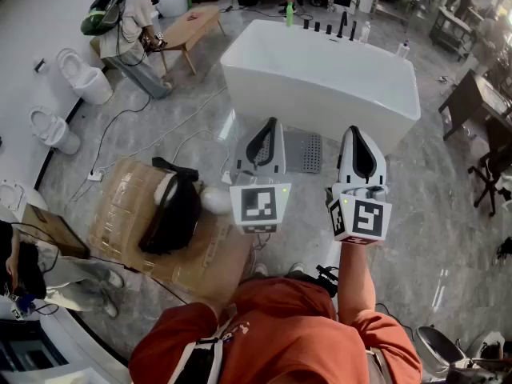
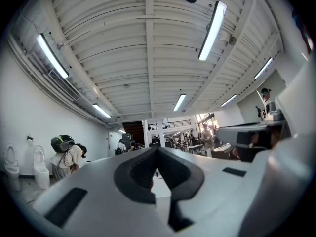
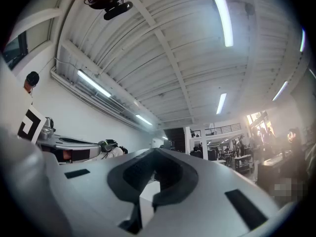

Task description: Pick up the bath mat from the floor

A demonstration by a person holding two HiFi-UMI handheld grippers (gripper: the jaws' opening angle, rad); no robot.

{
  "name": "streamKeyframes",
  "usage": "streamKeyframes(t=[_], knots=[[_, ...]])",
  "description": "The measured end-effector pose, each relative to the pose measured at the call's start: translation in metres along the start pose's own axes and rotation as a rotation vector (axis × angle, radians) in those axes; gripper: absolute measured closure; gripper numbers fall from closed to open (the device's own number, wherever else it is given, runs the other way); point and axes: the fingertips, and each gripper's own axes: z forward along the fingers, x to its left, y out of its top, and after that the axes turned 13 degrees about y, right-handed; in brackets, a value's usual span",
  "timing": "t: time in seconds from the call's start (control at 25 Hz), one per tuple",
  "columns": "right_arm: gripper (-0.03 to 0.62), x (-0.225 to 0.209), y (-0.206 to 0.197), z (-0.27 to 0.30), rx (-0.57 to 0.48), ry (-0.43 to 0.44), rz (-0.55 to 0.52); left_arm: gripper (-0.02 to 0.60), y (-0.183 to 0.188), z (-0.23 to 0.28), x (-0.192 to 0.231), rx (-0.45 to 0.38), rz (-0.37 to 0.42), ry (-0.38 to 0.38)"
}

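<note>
The bath mat (image 1: 309,152) is a grey perforated rectangle lying flat on the marble floor against the near side of the white bathtub (image 1: 320,82). In the head view it shows between my two grippers, partly hidden by the left one. My left gripper (image 1: 268,128) and right gripper (image 1: 358,133) are held up side by side in front of my chest, well above the mat. Both are shut with nothing in them. The left gripper view (image 2: 157,151) and the right gripper view (image 3: 156,153) look out across the room and up at the ceiling; neither shows the mat.
A taped cardboard box (image 1: 128,210) with a dark headset on it stands at my left. Toilets (image 1: 86,77) line the left wall, and cables run over the floor. A person (image 1: 136,22) crouches by a wooden bench (image 1: 192,24). Dark chairs (image 1: 488,166) stand at the right.
</note>
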Motion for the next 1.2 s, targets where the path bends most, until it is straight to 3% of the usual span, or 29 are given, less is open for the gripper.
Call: streamKeyframes(t=[1.2], knots=[[0.582,-0.088,-0.019,-0.033,-0.009,0.032,0.008,0.566,0.004,0.009,-0.104,-0.021,0.013,0.035]])
